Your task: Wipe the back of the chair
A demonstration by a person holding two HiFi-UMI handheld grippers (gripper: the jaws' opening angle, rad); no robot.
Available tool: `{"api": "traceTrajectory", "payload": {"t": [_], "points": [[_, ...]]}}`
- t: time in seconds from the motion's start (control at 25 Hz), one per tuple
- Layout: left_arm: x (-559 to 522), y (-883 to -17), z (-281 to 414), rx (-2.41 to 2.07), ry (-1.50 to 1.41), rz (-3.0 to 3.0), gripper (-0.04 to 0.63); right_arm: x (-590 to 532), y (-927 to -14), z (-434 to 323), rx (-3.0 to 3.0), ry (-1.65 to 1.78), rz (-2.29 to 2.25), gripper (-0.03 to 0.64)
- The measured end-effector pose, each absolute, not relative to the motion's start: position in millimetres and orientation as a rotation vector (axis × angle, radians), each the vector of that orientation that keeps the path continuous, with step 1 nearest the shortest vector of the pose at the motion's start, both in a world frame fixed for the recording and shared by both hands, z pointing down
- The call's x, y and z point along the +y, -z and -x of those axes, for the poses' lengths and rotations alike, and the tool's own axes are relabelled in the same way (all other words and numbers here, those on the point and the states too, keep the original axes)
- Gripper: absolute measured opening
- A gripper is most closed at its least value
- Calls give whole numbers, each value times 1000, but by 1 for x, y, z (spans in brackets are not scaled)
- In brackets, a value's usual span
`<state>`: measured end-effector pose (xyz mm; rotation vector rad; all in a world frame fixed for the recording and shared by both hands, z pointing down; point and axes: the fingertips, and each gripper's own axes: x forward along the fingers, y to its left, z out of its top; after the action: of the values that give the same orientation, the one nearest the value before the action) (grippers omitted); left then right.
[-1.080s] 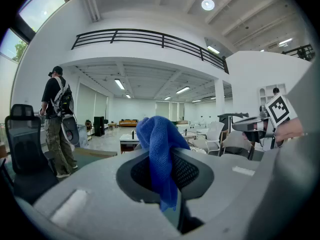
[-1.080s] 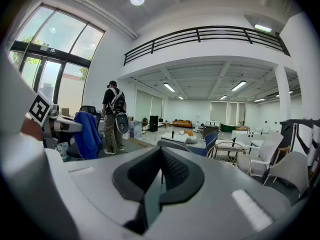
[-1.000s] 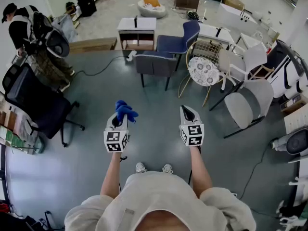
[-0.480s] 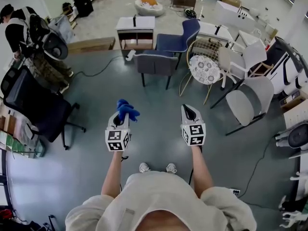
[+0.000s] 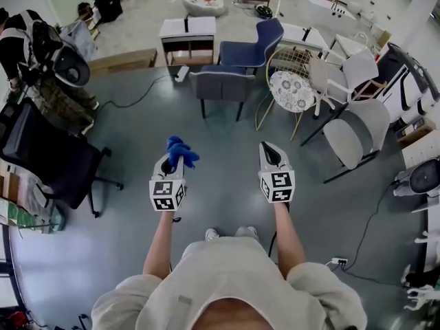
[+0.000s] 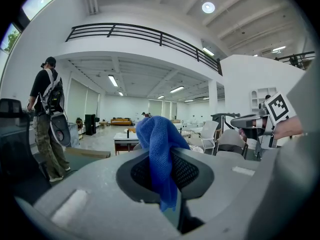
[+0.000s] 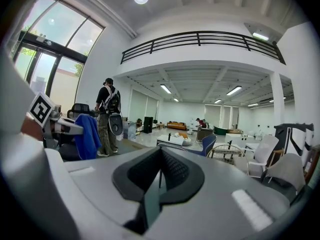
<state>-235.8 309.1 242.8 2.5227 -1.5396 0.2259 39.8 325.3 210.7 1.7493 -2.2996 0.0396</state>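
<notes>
1. Looking down from the head view, the person holds both grippers out over the grey floor (image 5: 220, 136), level with each other and apart. The left gripper (image 5: 170, 162) has a blue cloth (image 5: 180, 151) bunched at its tip, and the right gripper (image 5: 269, 151) carries nothing.
2. Head view again: the grey chair (image 5: 221, 86) stands well ahead, its back turned toward the person and well clear of both grippers. A blue chair (image 5: 256, 47) sits just behind it, with a white desk (image 5: 187, 33) farther back.
3. Off to the left are a black office chair (image 5: 48, 153) and a bystander with a backpack (image 5: 38, 50). To the right are a wire chair with a patterned cushion (image 5: 292, 95) and a cluster of white chairs (image 5: 354, 133).
4. Over to the left gripper view: the jaws are pinched tight on the blue cloth. It rises in a rounded fold above them and hangs down through the narrow slot between them. The bystander stands at the left, and the right gripper pokes in at the right edge.
5. On to the right gripper view: the jaws are pressed together with nothing between them. The blue cloth shows at the left, dangling from the left gripper. The blue chair and wire chair sit in the distance, ahead and to the right.
</notes>
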Motion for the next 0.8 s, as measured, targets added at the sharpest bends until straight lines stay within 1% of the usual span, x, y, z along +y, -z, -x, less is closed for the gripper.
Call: {"api": "traceTrajectory", "payload": {"t": [0.48, 0.8], "points": [[272, -247, 229, -1494, -216, -2541, 44, 304, -224, -37, -2267, -67, -1742, 2], [210, -255, 212, -1516, -235, -2520, 44, 234, -234, -51, -2297, -76, -1724, 1]]}}
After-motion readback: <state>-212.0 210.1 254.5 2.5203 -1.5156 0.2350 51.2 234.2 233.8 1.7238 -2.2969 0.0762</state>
